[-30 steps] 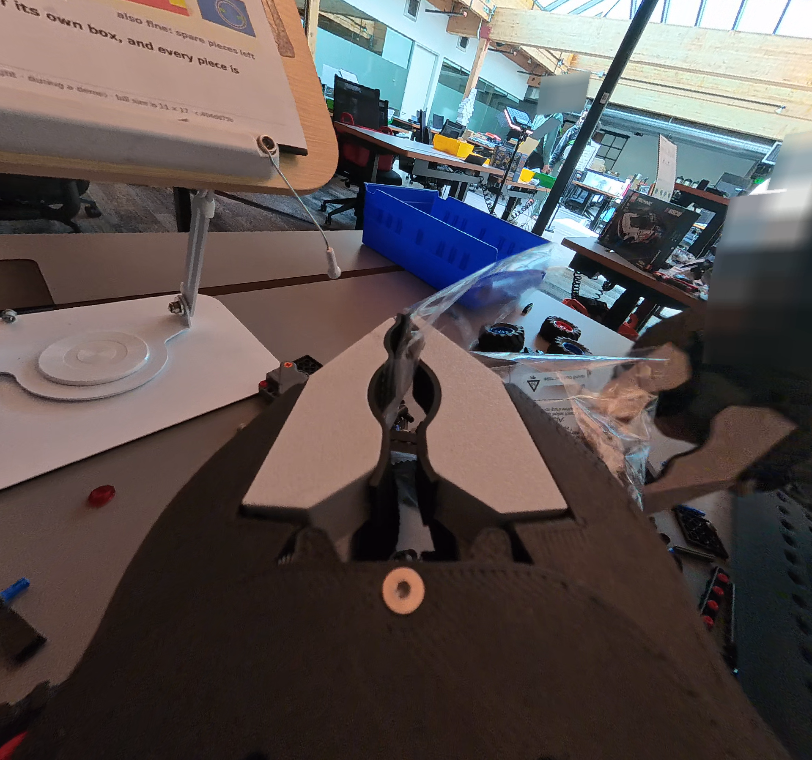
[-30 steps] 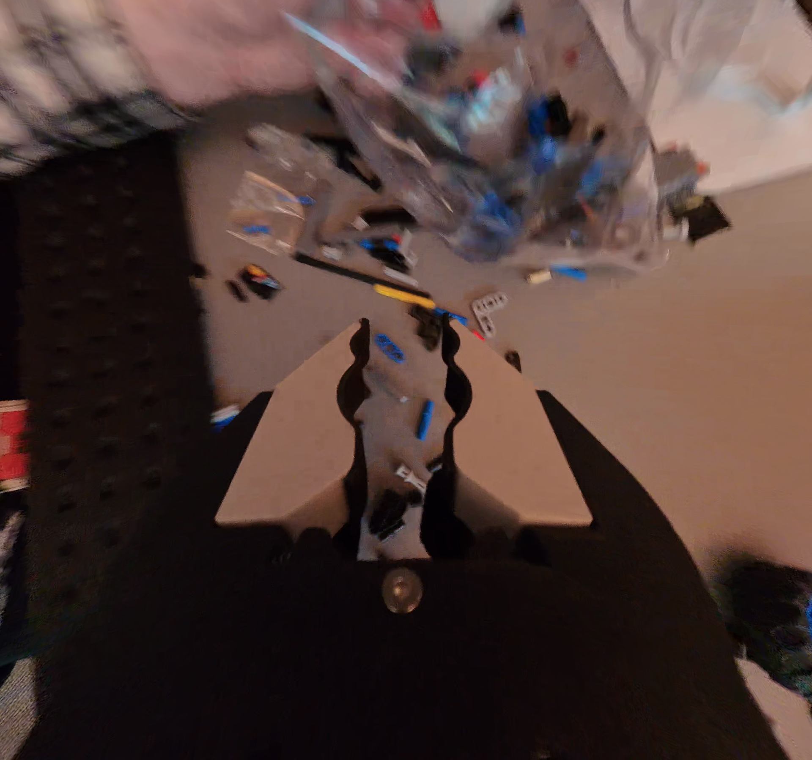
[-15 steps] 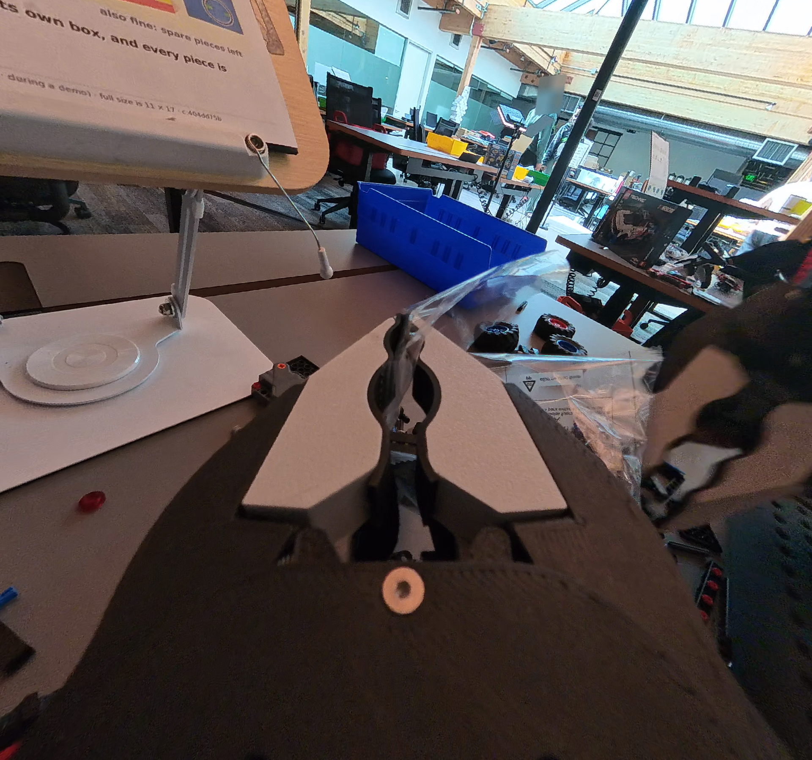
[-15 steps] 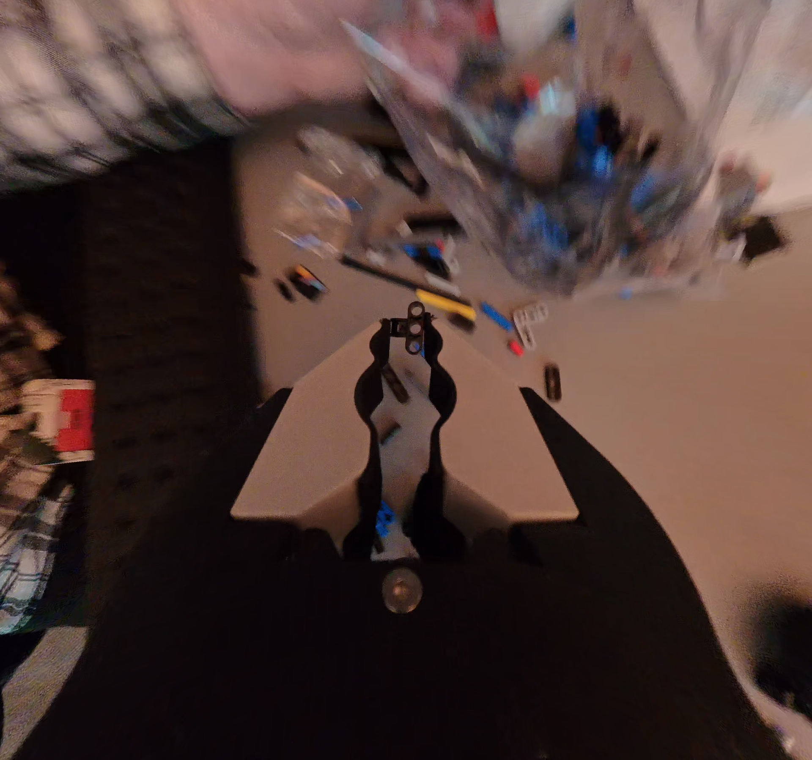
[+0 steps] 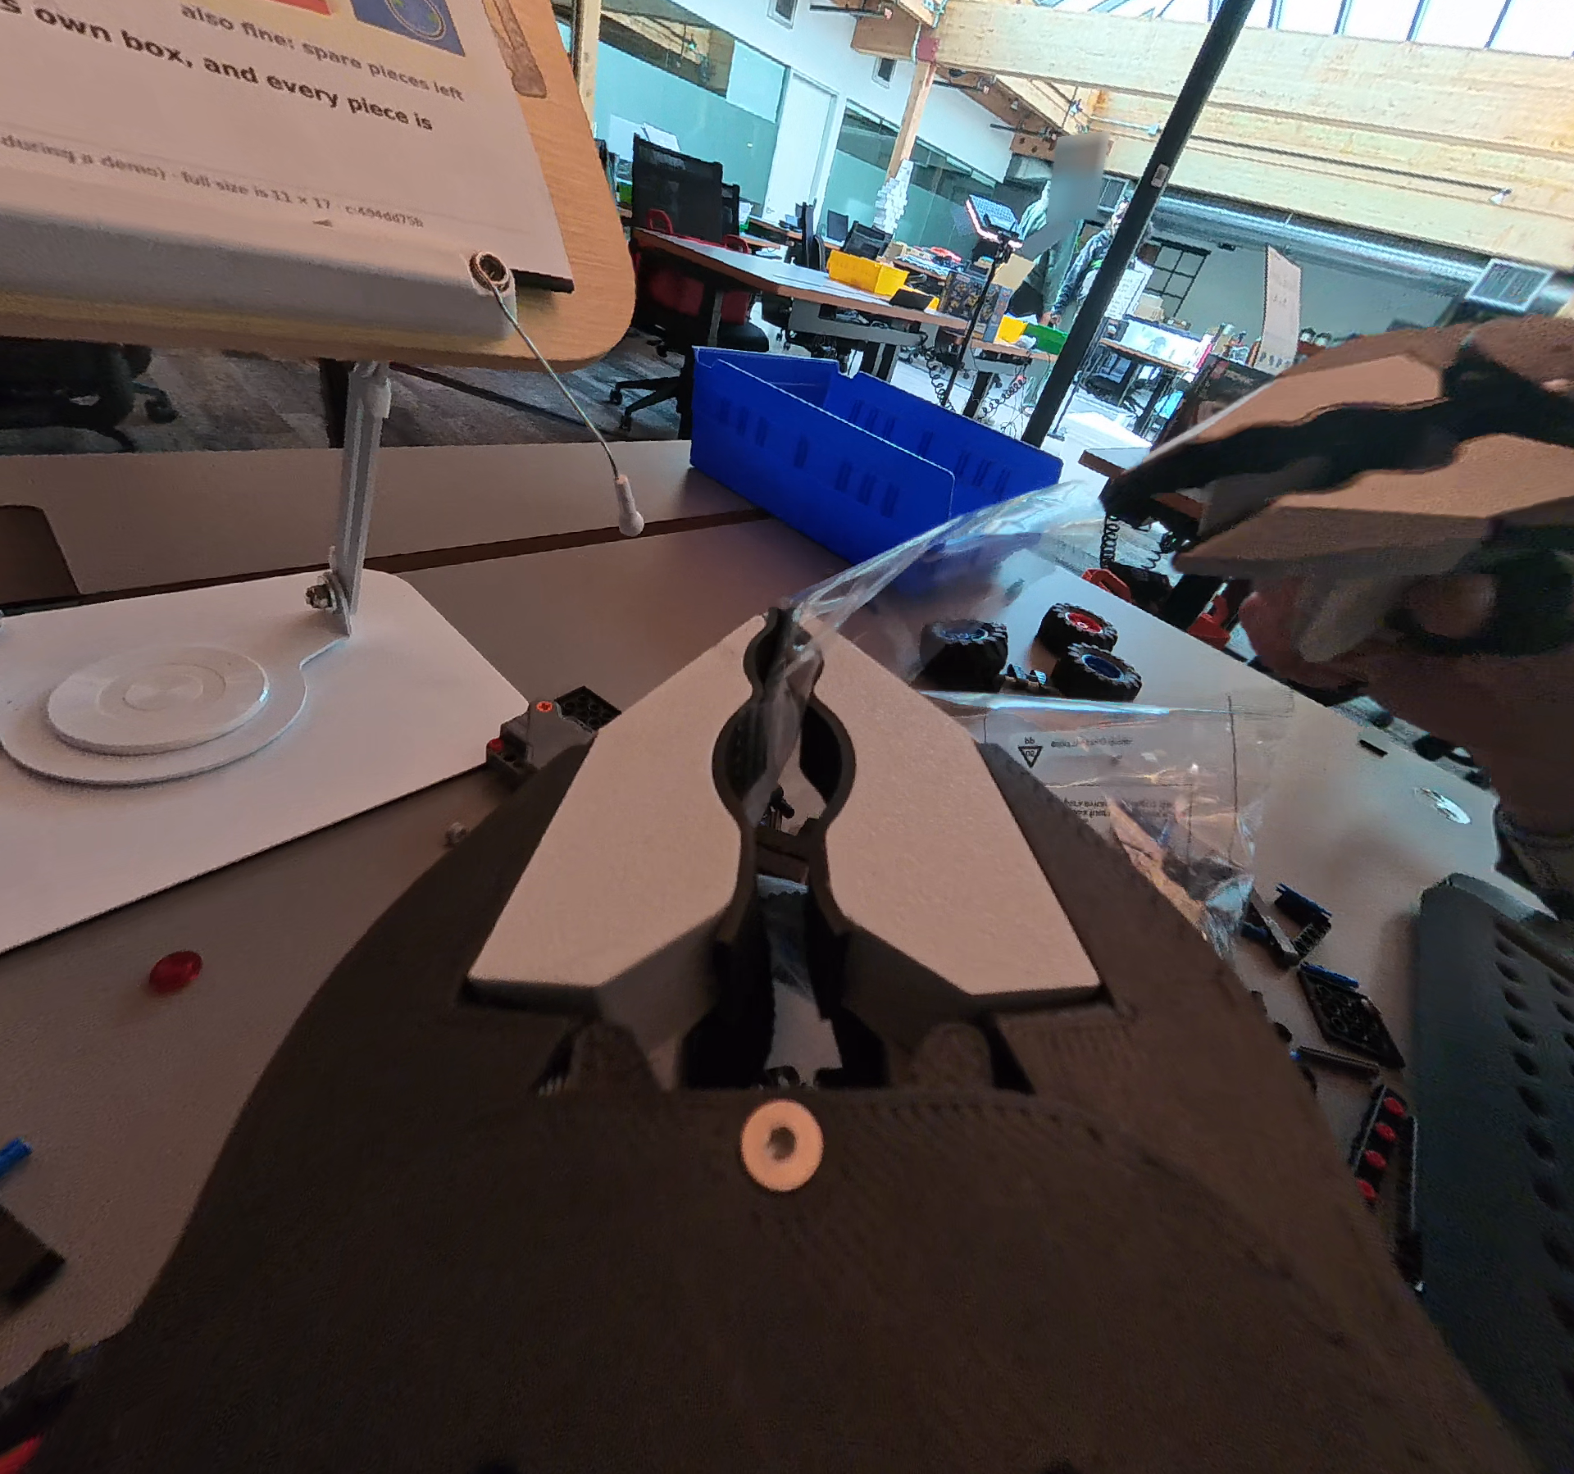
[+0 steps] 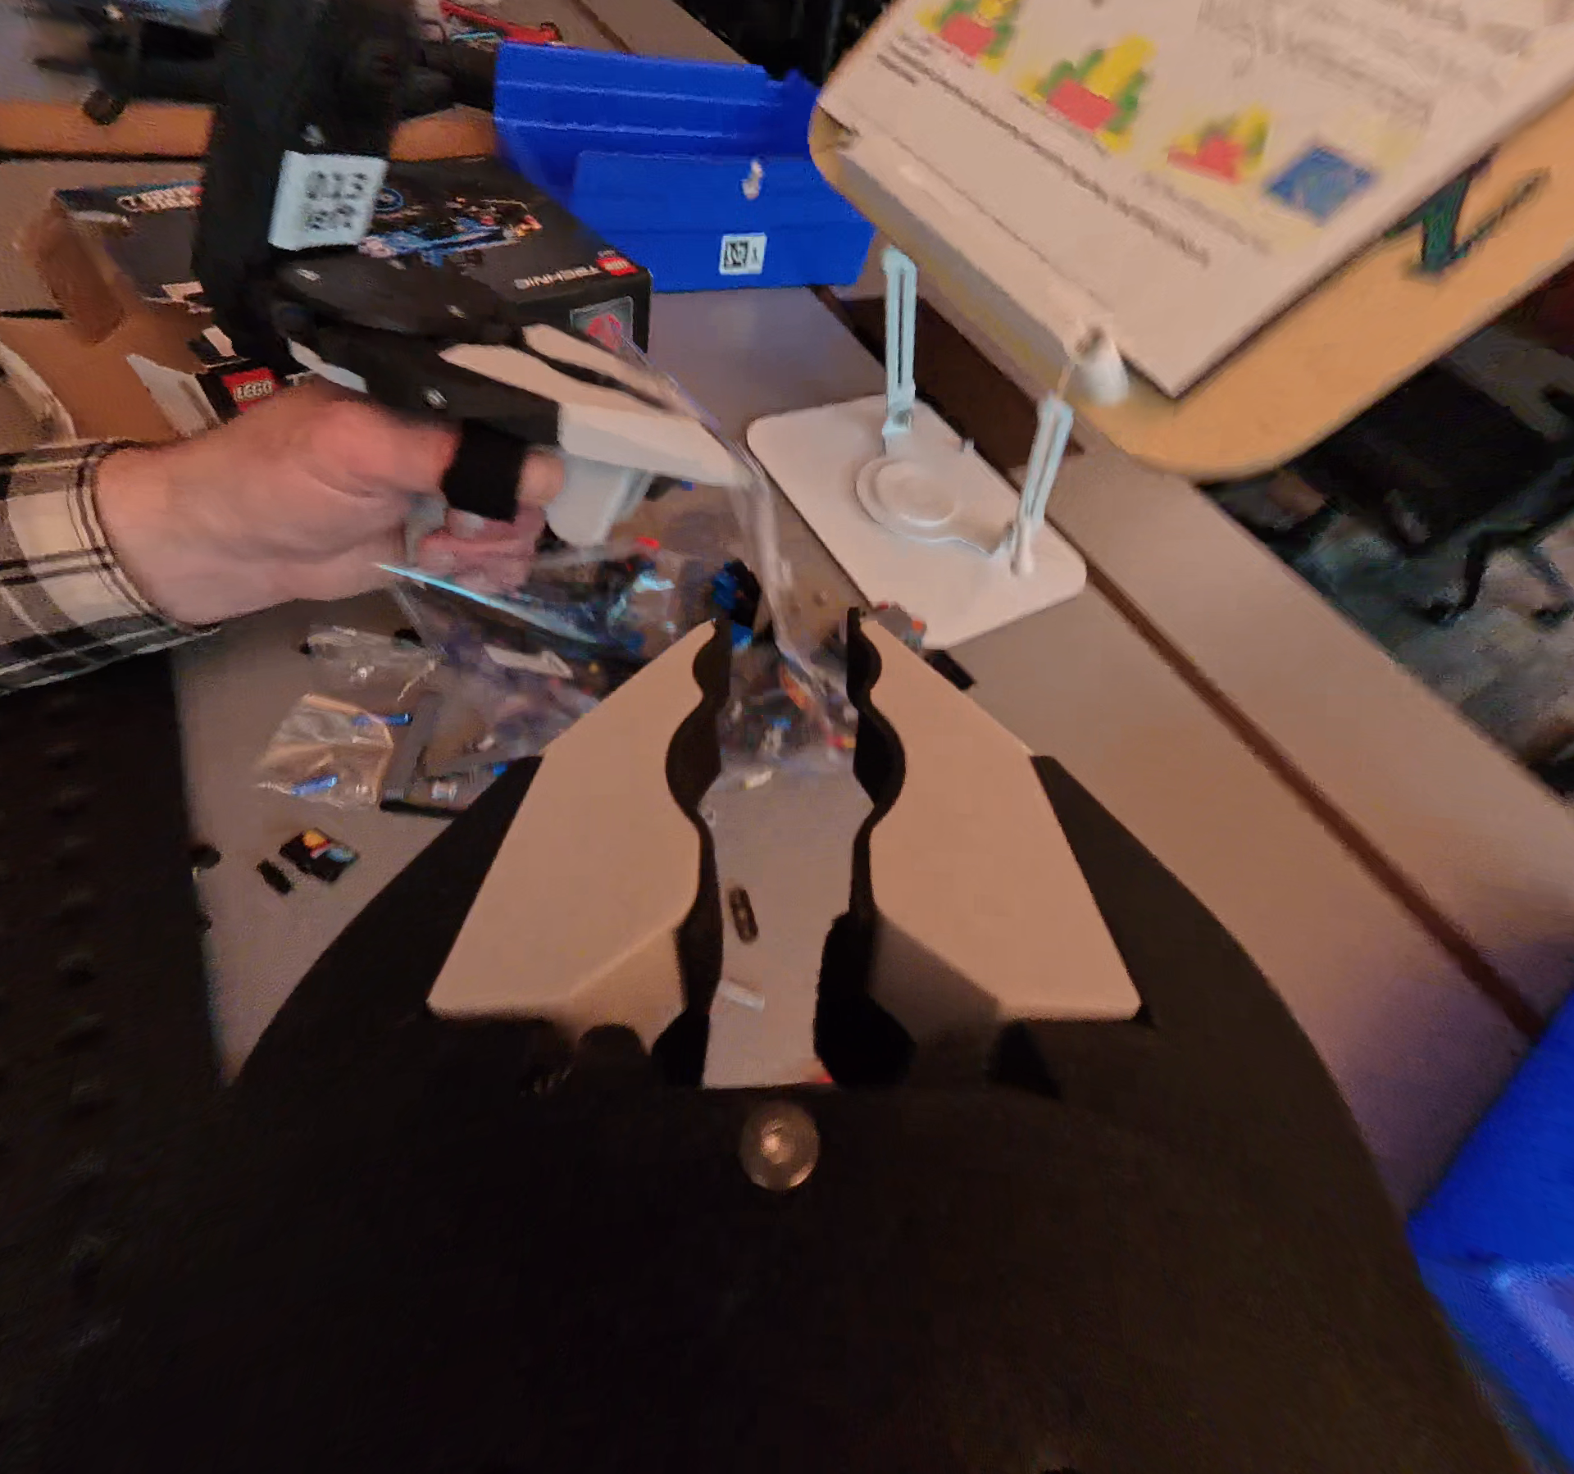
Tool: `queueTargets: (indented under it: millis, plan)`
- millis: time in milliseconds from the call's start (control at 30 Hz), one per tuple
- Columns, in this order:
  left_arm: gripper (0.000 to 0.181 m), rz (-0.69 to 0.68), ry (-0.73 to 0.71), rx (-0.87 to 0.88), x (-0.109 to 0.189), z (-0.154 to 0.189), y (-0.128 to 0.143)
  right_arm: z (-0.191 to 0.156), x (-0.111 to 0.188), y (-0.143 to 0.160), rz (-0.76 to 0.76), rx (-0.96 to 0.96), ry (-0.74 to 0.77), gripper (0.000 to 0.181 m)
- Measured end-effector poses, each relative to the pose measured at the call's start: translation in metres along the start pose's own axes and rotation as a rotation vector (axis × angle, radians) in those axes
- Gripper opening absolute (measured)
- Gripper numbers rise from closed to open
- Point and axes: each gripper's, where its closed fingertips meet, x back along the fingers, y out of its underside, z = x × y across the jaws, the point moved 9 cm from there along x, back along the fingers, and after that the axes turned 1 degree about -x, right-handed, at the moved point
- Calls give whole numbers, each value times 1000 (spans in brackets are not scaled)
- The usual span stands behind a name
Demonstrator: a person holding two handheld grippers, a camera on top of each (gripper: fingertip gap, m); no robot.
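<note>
left tool [image 5: 779,649]: clenched on clear bag [image 5: 1133,786] edge, bag lifted over counter [image 5: 647,581] middle | right tool [image 6: 784,641]: released, jaws apart just beside bag | advice: keep pinch firm and level so loose bricks [image 6: 766,718] don't spill

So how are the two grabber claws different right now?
The left gripper is shut, pinching the edge of a clear plastic bag; the right gripper is open and holds nothing. The left gripper sits low over the table, while the right gripper hangs higher up, tips near the bag's upper edge. Both have grey fingers on black bodies.
</note>
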Motion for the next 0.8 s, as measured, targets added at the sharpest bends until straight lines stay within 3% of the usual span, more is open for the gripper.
queueTargets:
  millis: [100,200,333,400,433,600,700,800]
  plan:
    - [0,0,2,1,-1,0,0,26,8,40,-49,-147,-22,24]
    - [0,2,0,-1,0,0,-1,30,-12,87,-205,-221,-103,27]
    - [0,1,-5,2,1,-1,0,15,-47,126,-468,-153,-160,27]
    - [0,2,-7,1,1,-1,0,10,-56,130,-509,-128,-177,18]
    - [0,1,-6,2,1,-1,0,7,-59,130,-500,-125,-191,7]
    - [0,2,-3,1,1,-1,0,7,-45,119,-481,-125,-184,4]
    - [0,4,0,1,1,0,-1,12,-6,78,-300,-128,-146,5]
    - [0,-3,9,-7,-1,2,0,-3,31,15,-3,-50,-185,4]
